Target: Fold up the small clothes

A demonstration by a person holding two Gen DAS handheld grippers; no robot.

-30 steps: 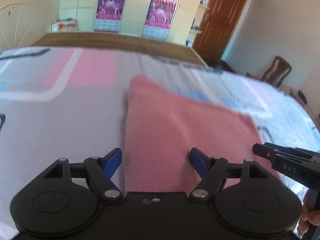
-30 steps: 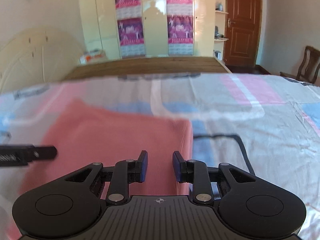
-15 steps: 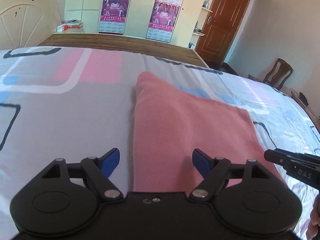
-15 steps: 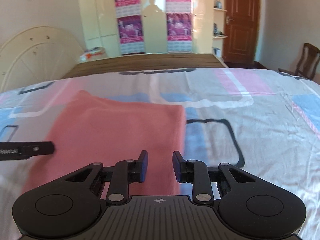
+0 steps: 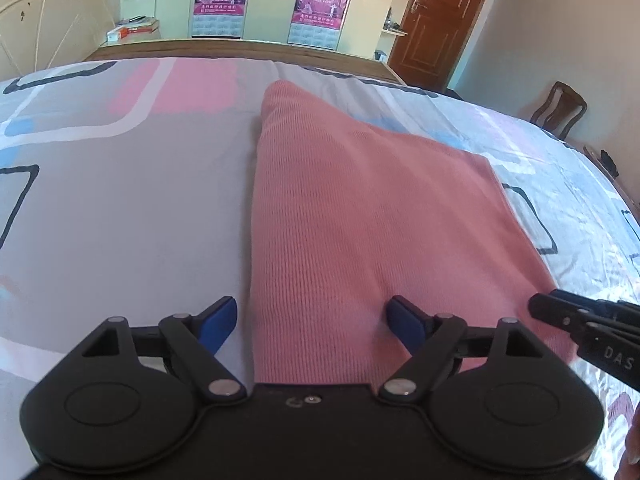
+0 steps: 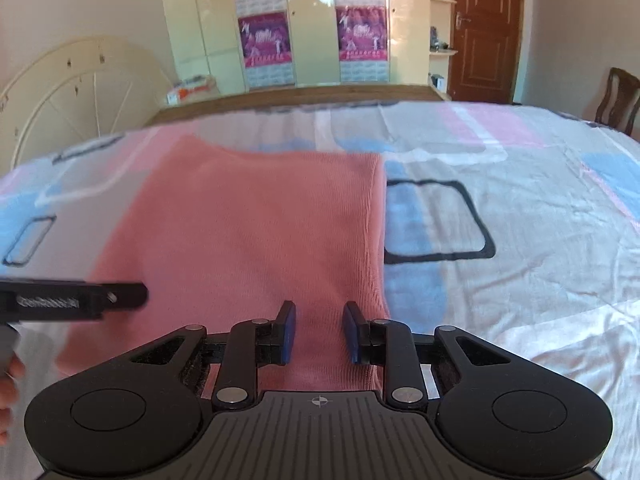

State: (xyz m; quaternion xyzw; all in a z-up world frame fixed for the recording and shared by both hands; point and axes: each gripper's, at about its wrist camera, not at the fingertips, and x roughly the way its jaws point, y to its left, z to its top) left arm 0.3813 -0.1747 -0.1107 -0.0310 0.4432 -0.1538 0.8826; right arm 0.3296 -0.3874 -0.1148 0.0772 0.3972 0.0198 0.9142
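pink knit garment (image 5: 360, 216) lies flat on the bed (image 5: 120, 208), folded to a rough rectangle, its far corner towards the wooden footboard (image 5: 240, 46). my left claw (image 5: 312, 320) over its near left edge, jaws wide and just been opening, cloth below them but not pinched. my right claw (image 6: 318, 330) over the near right edge, jaws narrowly apart, just been closing a little; whether the pads grip the cloth i cannot tell. wardrobe with posters (image 6: 312, 24) beyond.
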